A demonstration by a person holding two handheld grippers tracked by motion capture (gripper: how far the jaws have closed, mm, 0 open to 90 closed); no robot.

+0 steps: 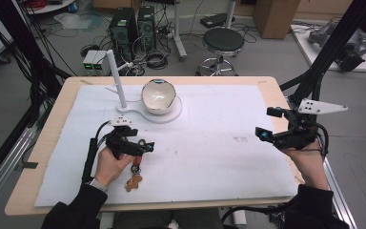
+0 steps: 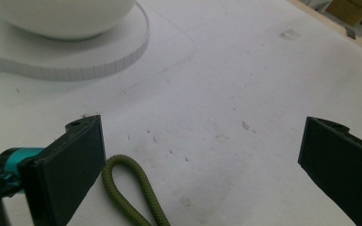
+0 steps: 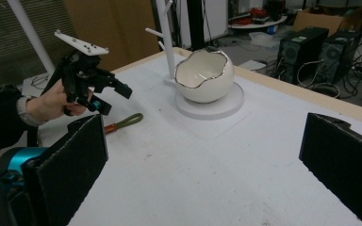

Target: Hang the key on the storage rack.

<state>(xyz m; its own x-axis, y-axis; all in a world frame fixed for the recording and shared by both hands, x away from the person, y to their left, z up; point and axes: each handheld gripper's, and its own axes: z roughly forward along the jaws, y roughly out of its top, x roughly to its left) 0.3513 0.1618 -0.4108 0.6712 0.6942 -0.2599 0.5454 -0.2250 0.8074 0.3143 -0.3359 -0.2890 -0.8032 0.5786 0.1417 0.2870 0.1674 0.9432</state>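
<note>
nearest the person, a keychain (image 1: 134, 177) lies on the white mat (image 1: 209, 157): a brown figure-shaped charm at the near end, an orange link, then an olive green cord loop (image 2: 131, 190) at the far end. the left gripper (image 1: 143, 145) sits over the loop, jaws spread wide, the loop just beside its left jaw on the mat and not clamped. the right gripper (image 1: 269, 123) is held near the mat's right edge, jaws wide apart, gripping nothing. farther off, an eggshell-shaped white bowl (image 1: 158, 97) with a gold rim rests on the round base of a white stand (image 1: 119, 81) with branch pegs.
</note>
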